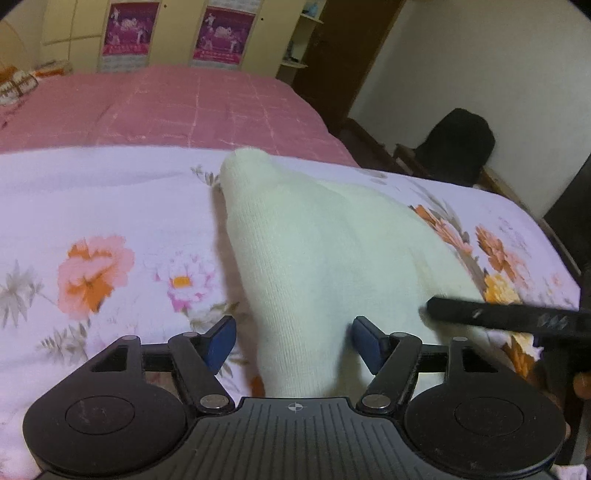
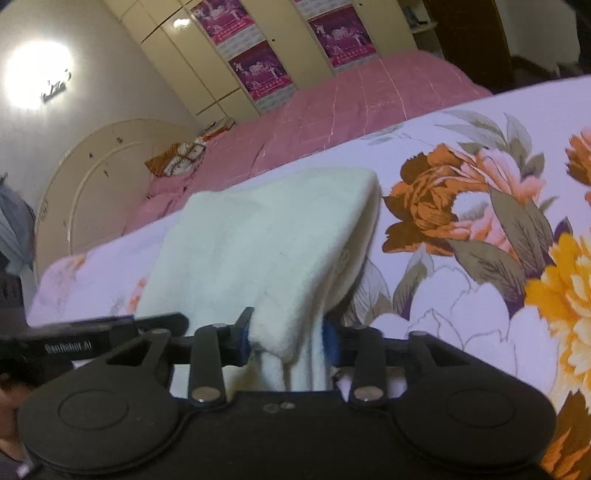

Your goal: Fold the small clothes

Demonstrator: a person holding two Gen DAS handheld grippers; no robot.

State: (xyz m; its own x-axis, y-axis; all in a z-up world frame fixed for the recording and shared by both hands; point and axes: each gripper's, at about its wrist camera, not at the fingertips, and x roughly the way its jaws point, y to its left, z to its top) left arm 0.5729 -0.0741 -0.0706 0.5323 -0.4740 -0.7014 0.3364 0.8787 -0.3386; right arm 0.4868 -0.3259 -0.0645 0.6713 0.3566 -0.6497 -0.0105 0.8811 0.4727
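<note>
A small cream-white knitted garment [image 1: 317, 236] lies on the floral sheet [image 1: 110, 206] of a bed. In the left wrist view my left gripper [image 1: 293, 341] is open, its blue pads [image 1: 221, 339] standing on either side of the garment's near end, apart from the cloth. The right gripper's finger [image 1: 498, 314] shows at the right edge of the garment. In the right wrist view my right gripper [image 2: 288, 336] is shut on a bunched corner of the garment [image 2: 266, 240], which is lifted and drapes away from it.
A pink quilt [image 1: 177, 107] covers the far half of the bed. Cream wardrobes with purple posters [image 1: 221, 33] stand behind. A dark chair [image 1: 458, 144] is at the right beyond the bed edge. A headboard [image 2: 92, 177] is at the left.
</note>
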